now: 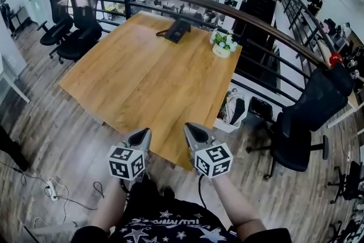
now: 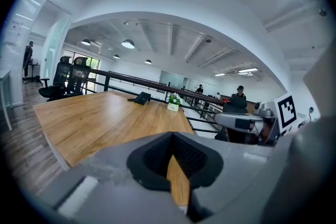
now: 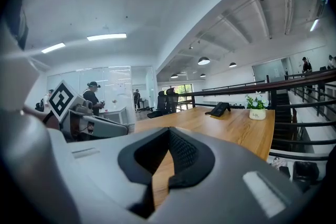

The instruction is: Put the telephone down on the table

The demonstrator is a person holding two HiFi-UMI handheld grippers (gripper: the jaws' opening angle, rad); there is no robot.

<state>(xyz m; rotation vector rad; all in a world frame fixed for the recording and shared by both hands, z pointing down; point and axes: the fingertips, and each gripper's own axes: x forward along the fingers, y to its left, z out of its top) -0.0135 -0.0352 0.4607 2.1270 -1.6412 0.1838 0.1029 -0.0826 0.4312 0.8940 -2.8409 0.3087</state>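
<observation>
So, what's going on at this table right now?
A person stands at the near corner of the wooden table, a gripper in each hand. The left gripper and right gripper are both shut and empty. The telephone sits at the far end, beside a potted plant, untouched.
</observation>
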